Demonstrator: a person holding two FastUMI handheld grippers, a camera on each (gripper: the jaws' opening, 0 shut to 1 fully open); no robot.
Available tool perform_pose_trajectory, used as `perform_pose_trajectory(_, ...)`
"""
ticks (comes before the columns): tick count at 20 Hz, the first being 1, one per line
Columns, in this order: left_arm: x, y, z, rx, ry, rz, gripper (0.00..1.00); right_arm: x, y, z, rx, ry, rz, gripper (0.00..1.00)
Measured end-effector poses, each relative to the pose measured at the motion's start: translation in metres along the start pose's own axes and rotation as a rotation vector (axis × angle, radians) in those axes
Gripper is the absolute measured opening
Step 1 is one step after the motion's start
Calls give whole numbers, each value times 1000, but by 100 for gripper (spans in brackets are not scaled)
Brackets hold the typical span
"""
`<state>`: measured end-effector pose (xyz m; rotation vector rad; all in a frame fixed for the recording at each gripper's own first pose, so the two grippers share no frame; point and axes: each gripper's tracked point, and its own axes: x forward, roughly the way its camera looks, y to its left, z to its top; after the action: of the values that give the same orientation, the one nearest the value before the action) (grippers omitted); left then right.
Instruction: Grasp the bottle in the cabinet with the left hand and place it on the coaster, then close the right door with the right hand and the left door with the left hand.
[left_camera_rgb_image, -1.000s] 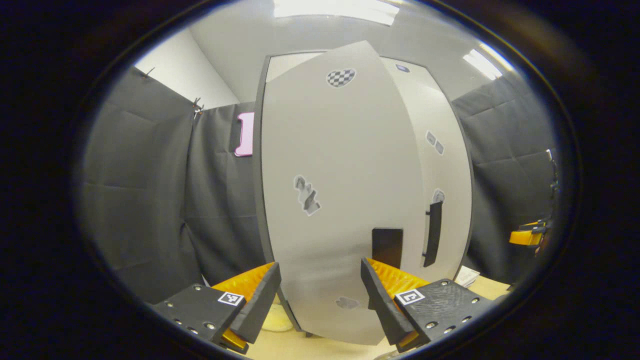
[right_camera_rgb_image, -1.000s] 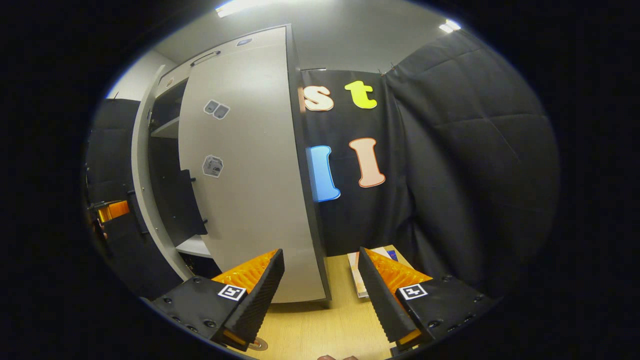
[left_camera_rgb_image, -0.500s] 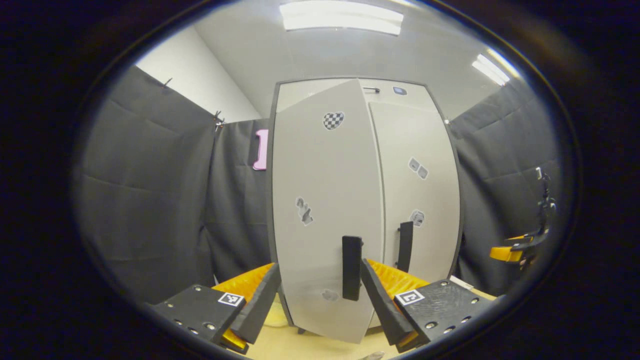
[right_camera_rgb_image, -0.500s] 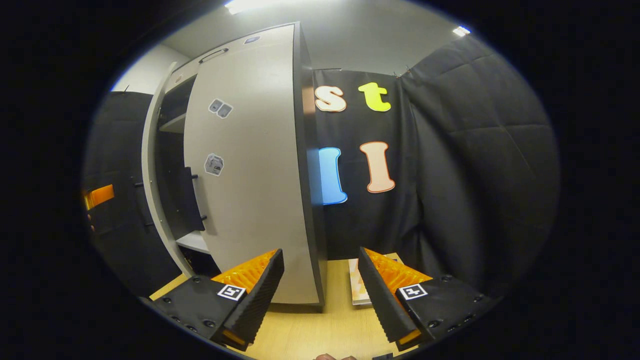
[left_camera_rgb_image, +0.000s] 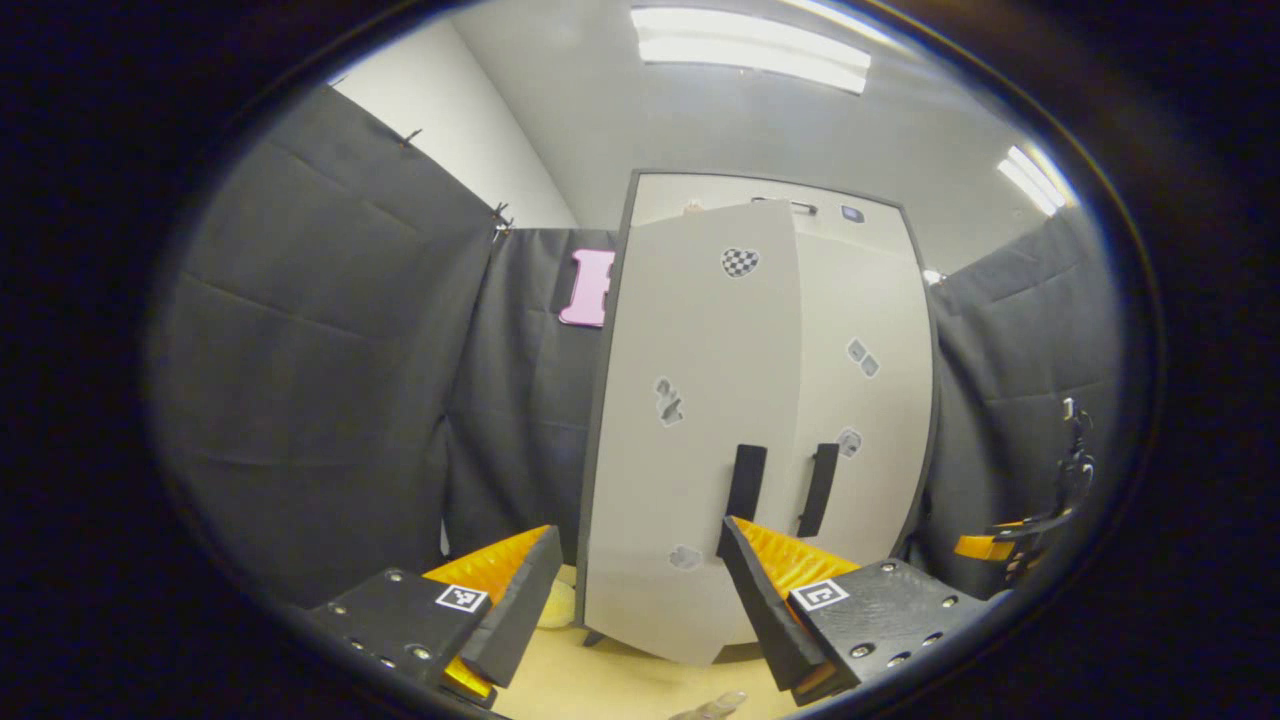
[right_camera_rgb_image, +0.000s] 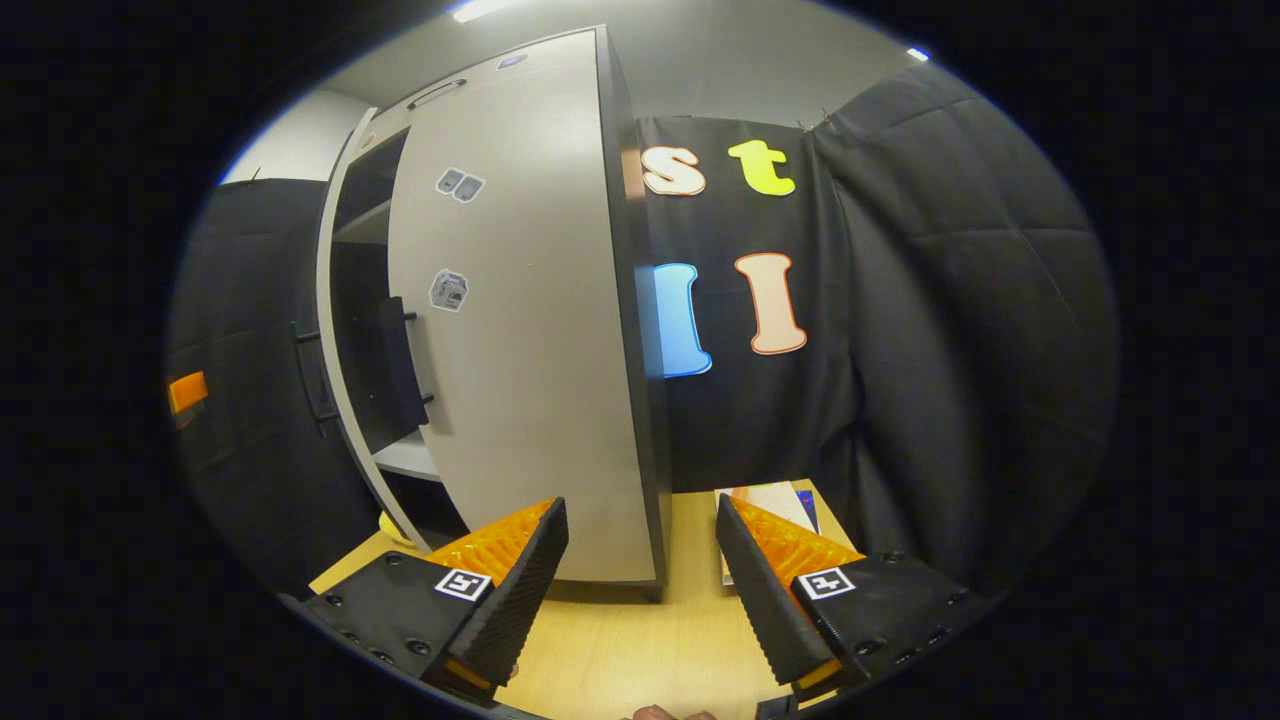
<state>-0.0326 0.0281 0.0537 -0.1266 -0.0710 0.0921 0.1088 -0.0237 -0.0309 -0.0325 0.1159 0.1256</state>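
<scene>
Black cloth walls close the booth around a wooden table, on which a grey cabinet stands. At the lower edge of the left gripper view a small clear shape on the table looks like the top of the bottle, but it is too cut off to be sure; the coaster cannot be made out. The right door lies flush with the cabinet front. The left door stands a little ajar, its free edge forward of the right door; in the right gripper view a dark gap with shelves shows behind that edge. Each door carries a black handle near the middle seam, and both bear small stickers. A pale yellow thing sits on the table by the cabinet's left foot.

Left gripper hovers in front of the left door, jaws wide apart and holding nothing, touching neither handle. Right gripper points at the cabinet's right corner, jaws also wide and empty. Some books lie flat on the table beside the cabinet there.
</scene>
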Motion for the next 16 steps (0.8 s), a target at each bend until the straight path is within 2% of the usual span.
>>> perform_pose_trajectory(2,-1,15,-3,-13,17,6,94,-6,7,-2,-11,-3,-18,95)
perform_pose_trajectory(4,-4,30,-2,-20,5,23,94,-13,9,0,-11,-23,-40,92)
perform_pose_trajectory(5,-5,35,-1,-29,3,25,94,-17,11,1,-2,-35,-47,95)
perform_pose_trajectory(6,-7,37,-2,-38,5,15,94,-15,11,2,10,-43,-54,92)
perform_pose_trajectory(8,-7,42,-4,-32,11,-6,94,-18,14,4,31,-56,-63,92)
perform_pose_trajectory(10,-5,52,-5,-14,15,2,94,-21,17,6,25,-62,-80,95)
perform_pose_trajectory(11,-4,55,-6,-13,16,2,94,-23,18,7,22,-67,-89,92)
perform_pose_trajectory(12,-4,58,-7,-18,14,2,94,-23,22,7,24,-69,-88,95)
perform_pose_trajectory(16,-4,63,-15,-35,6,-24,94,-28,29,3,32,-50,-83,95)
